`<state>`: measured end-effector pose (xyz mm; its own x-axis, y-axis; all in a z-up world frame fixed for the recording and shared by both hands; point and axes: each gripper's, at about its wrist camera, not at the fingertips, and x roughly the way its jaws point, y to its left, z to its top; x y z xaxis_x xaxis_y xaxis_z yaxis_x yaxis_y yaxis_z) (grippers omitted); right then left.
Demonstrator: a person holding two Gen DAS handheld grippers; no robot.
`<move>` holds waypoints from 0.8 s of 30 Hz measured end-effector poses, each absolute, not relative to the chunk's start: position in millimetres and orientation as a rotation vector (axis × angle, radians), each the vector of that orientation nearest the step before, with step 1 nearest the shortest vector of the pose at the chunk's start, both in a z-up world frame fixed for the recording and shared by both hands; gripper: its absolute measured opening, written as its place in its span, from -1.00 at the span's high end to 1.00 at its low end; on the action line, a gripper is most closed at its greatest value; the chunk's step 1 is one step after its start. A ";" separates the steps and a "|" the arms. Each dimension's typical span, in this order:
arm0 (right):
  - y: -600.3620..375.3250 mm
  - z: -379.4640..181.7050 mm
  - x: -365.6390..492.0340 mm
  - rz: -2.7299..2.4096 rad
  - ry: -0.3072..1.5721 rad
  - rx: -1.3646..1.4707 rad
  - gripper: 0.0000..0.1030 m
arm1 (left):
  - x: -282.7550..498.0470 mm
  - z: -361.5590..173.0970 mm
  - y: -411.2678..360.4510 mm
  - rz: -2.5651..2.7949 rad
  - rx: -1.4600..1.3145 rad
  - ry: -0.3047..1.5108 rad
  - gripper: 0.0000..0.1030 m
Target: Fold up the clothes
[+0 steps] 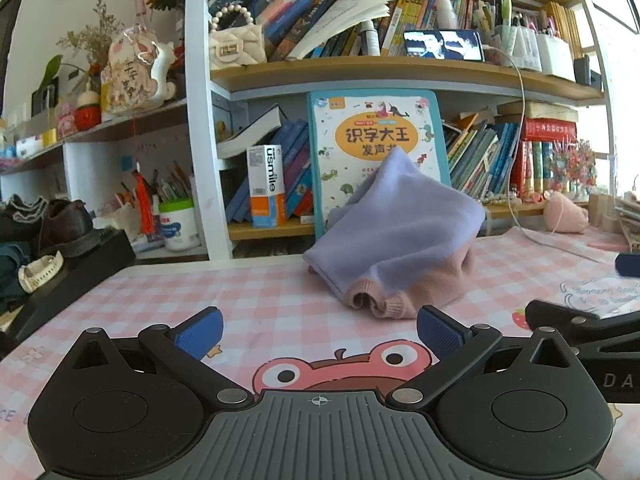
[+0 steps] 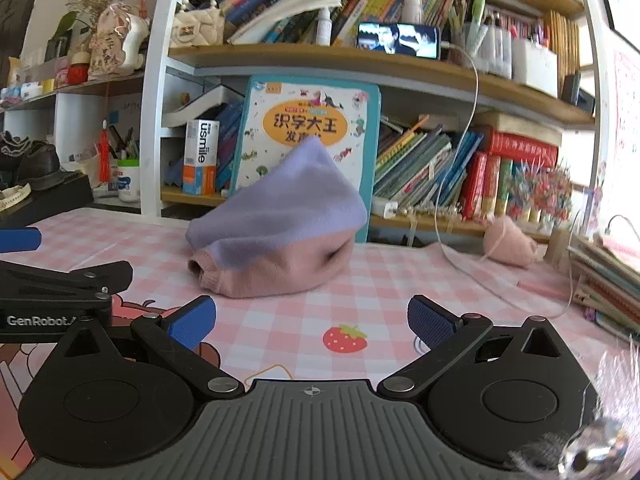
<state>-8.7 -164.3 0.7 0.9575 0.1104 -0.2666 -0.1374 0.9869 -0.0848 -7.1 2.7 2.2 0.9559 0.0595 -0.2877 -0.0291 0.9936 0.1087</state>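
Clothes sit in one lump toward the far middle of the worktop (image 1: 168, 304), which is covered by a pink checked mat printed with a cartoon frog and strawberries. The lump is made of a lilac garment (image 1: 404, 220) draped over a pink knit garment (image 1: 416, 292); the lilac one rises to a peak against the tall picture book (image 1: 372, 128) leaning on the bookshelf (image 1: 360, 70) behind, and the pink one shows a ribbed cuff or hem at its near edge.

Neither piece looks folded. Both are bunched, with no flat panels or straight creases visible, so I judge the task at or near its start: the garments would need to be separated, spread flat on the mat, and then folded one by one. Whether these are two separate items or one two-tone item cannot be told for sure.

The left tongs (image 1: 319, 332) are spread wide and hold nothing, hovering low over the near part of the mat, short of the pile. The right tongs (image 2: 312, 322) are likewise spread and empty, just beside the left ones, with the pile ahead and slightly left of their line. A smaller pink knit item (image 2: 508, 242) lies well apart to the far right, near a white cable (image 2: 468, 248) trailing down from the shelf; it may also await folding.
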 end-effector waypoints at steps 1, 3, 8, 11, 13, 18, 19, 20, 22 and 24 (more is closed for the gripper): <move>-163.5 1.0 -10.5 0.120 0.252 -0.108 -1.00 | -6.3 2.5 2.2 0.050 0.107 0.296 -1.00; -162.5 1.4 -13.1 0.120 0.237 -0.116 -1.00 | -4.2 2.6 2.1 0.049 0.107 0.306 -1.00; -162.0 1.9 -14.0 0.116 0.227 -0.124 -1.00 | 3.7 0.2 6.5 0.035 0.083 0.360 -1.00; -163.7 1.4 -11.0 0.125 0.245 -0.112 -1.00 | 1.7 0.1 12.4 0.049 0.047 0.351 -1.00; -164.9 1.2 -7.8 0.143 0.264 -0.102 -1.00 | -1.6 0.6 14.8 0.046 0.032 0.335 -1.00; -167.6 1.1 -7.1 0.151 0.271 -0.078 -1.00 | -3.8 1.3 9.4 0.006 0.056 0.319 -1.00; -168.3 1.0 -6.8 0.152 0.274 -0.073 -1.00 | -3.4 1.5 7.0 -0.005 0.067 0.319 -1.00; -169.0 0.7 -6.0 0.155 0.282 -0.069 -1.00 | -2.8 1.5 6.2 -0.007 0.072 0.321 -1.00; -170.4 0.3 -4.3 0.162 0.299 -0.059 -1.00 | -2.2 1.5 6.4 -0.016 0.071 0.322 -1.00; -171.7 -0.2 -2.7 0.168 0.315 -0.049 -1.00 | -2.3 1.4 8.1 -0.031 0.061 0.322 -1.00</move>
<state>-2.7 -171.7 -0.2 0.9370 0.1572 -0.3120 -0.1725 0.9848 -0.0218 -2.3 8.1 1.4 0.9482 -0.0202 -0.3170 0.0397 0.9977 0.0550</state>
